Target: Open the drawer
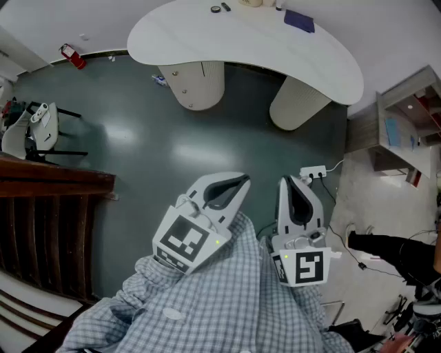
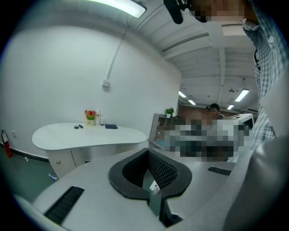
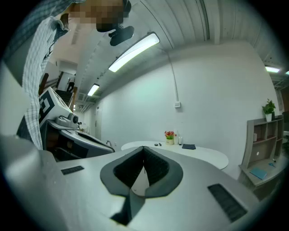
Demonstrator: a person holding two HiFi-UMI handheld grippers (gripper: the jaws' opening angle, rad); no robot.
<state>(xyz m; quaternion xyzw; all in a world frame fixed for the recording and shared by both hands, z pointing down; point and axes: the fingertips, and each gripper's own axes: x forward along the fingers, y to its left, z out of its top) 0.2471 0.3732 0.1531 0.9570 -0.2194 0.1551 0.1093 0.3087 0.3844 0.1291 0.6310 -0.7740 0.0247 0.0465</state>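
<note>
A white curved table [image 1: 207, 34] stands across the room on two round pedestals. The left pedestal [image 1: 196, 83] carries small round knobs; I cannot make out a drawer front on it. In the left gripper view the table [image 2: 90, 135] is far ahead, and the same goes for the right gripper view [image 3: 203, 155]. My left gripper [image 1: 242, 180] and right gripper [image 1: 287, 180] are held side by side close to my checked shirt, above the dark green floor. Both point toward the table. The left gripper [image 2: 147, 151] and the right gripper [image 3: 143, 148] are shut with nothing between the pads.
A dark wooden slatted piece [image 1: 48, 220] stands at the left, a red fire extinguisher [image 1: 72, 56] by the far wall. A white power strip [image 1: 313, 172] with cables lies right of my grippers. A shelf unit [image 1: 403, 131] is at the right. A dark blue cloth [image 1: 299, 21] lies on the table.
</note>
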